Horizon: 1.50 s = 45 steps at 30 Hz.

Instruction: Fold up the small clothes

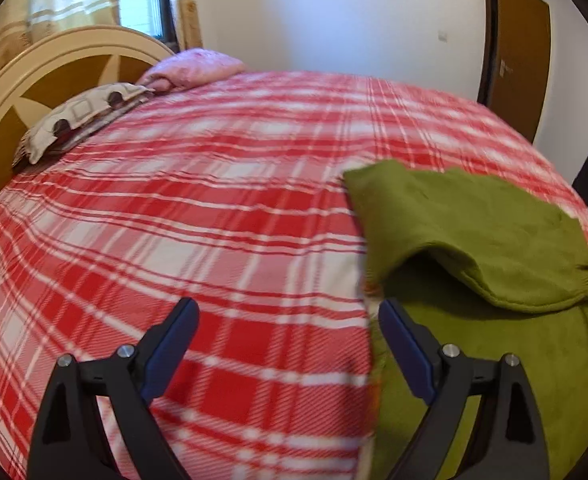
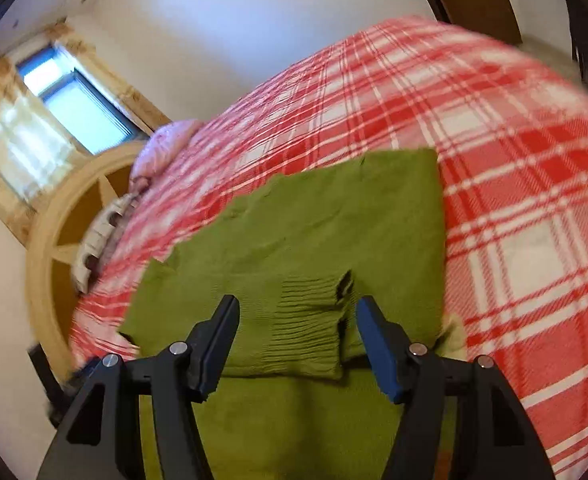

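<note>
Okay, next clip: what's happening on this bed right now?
A person with a gripper in each hand is folding a green sweater on a bed with a red plaid blanket. Both grippers are open and hold nothing. The right gripper hangs over the sweater's ribbed cuff, which lies folded onto the body. The left gripper is over the blanket at the sweater's edge. Pillows lie by the headboard.

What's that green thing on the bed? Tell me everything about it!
It's a green sweater, olive-coloured and soft-looking, like knit or fleece. It lies on the red-and-white checked blanket, partly folded, with one part laid over the rest. A sleeve with a ribbed cuff lies across it. The right gripper hangs open around the cuff, and the left gripper is open beside the sweater's edge.
</note>
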Tool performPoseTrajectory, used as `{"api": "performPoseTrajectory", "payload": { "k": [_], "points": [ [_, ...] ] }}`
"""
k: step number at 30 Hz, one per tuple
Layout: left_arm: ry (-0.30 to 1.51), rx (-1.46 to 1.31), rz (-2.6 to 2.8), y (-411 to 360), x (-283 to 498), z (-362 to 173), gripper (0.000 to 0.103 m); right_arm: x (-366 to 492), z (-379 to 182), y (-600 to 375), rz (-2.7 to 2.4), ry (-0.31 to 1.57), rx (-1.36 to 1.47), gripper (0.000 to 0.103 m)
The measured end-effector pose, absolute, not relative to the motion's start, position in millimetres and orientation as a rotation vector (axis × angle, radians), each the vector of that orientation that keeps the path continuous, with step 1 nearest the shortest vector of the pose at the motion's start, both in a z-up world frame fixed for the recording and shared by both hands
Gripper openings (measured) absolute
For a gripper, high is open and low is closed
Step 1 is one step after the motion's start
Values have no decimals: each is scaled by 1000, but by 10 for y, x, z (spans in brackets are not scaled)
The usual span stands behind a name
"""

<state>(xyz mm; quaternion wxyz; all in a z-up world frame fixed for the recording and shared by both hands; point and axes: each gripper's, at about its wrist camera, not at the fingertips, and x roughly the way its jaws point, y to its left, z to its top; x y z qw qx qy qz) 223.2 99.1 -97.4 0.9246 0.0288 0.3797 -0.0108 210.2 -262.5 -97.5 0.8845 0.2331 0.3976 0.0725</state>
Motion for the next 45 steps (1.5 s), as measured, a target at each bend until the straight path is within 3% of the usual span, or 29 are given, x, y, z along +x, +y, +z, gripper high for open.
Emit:
{"api": "performPoseTrajectory", "payload": {
  "k": [6, 14, 24, 30, 33, 41, 45],
  "points": [
    [873, 105, 8, 704, 2456, -1213, 94, 2302, -1208, -2471, 118, 915, 347, 60],
    [883, 101, 51, 591, 2571, -1235, 94, 2474, -1274, -2202, 104, 942, 135, 12],
    [908, -191, 173, 948, 2631, -1305, 95, 2358, -659, -2147, 15, 721, -139, 9],
    [895, -172, 218, 898, 2575, -1322, 96, 2472, -1117, -2238, -102, 818, -271, 9],
    [907, -156, 221, 912, 2592, -1326, 98, 2471, -1307, -2475, -114, 864, -172, 10],
    [907, -41, 179, 907, 2323, -1174, 98, 2074, -774, -2461, -51, 749, -79, 10],
    [826, -4, 187, 896, 2235, -966, 98, 2085, -800, -2139, 58, 782, -82, 10]
  ]
}}
